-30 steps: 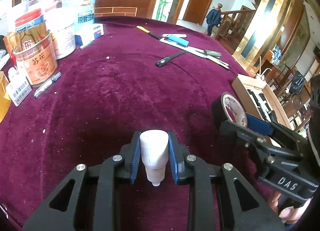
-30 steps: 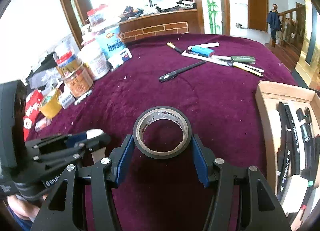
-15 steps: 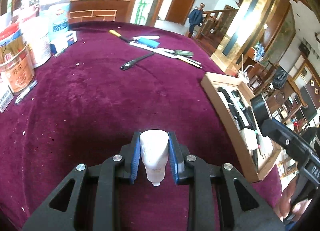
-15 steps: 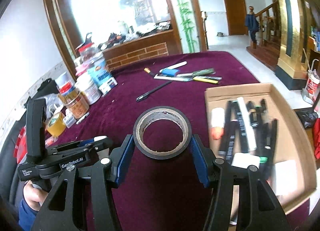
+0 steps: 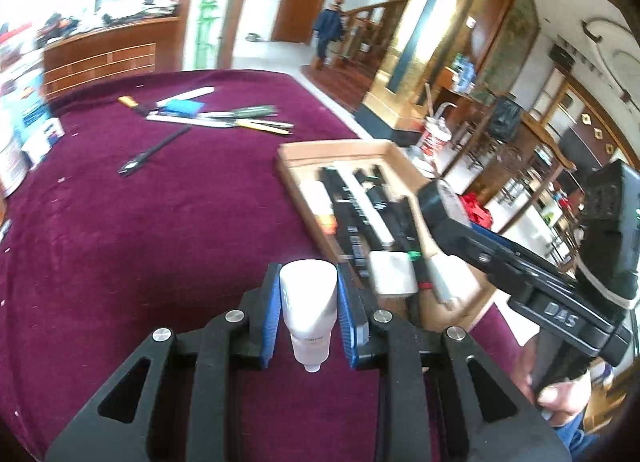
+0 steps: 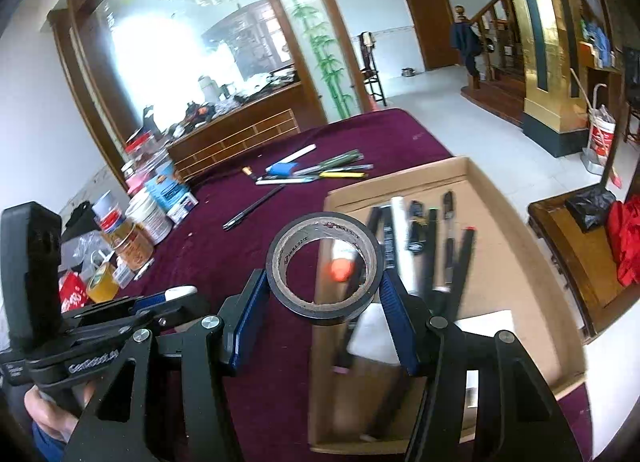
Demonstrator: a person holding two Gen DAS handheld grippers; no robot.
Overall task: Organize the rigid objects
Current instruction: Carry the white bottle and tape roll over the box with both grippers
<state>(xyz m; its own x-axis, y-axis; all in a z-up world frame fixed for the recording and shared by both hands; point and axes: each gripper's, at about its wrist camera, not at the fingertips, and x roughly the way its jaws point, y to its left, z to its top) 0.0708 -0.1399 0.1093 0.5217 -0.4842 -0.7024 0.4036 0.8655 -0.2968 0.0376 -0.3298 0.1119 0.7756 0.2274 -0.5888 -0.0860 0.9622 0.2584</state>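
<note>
My left gripper (image 5: 308, 314) is shut on a small white tube (image 5: 308, 308), nozzle toward the camera, above the maroon tablecloth just left of the cardboard box (image 5: 340, 152). My right gripper (image 6: 324, 290) is shut on a roll of black tape (image 6: 324, 304) and holds it above the box's left rim (image 6: 320, 326). The box holds several black pens (image 6: 450, 246), a white stick and a white tube with an orange cap (image 6: 340, 268). The right gripper shows in the left wrist view (image 5: 444, 206), over the box. The left gripper shows in the right wrist view (image 6: 180, 296), low on the left.
Pens, a knife and a blue block (image 5: 184, 106) lie at the table's far side, with a black pen (image 5: 154, 150) nearer. Cans and jars (image 6: 136, 234) crowd the left edge with a yellow tape roll (image 6: 102, 282). The table edge runs just beyond the box.
Both grippers have moved right with their loads. The tape roll went from above the cloth to above the box's left rim. The tube now sits close beside the box.
</note>
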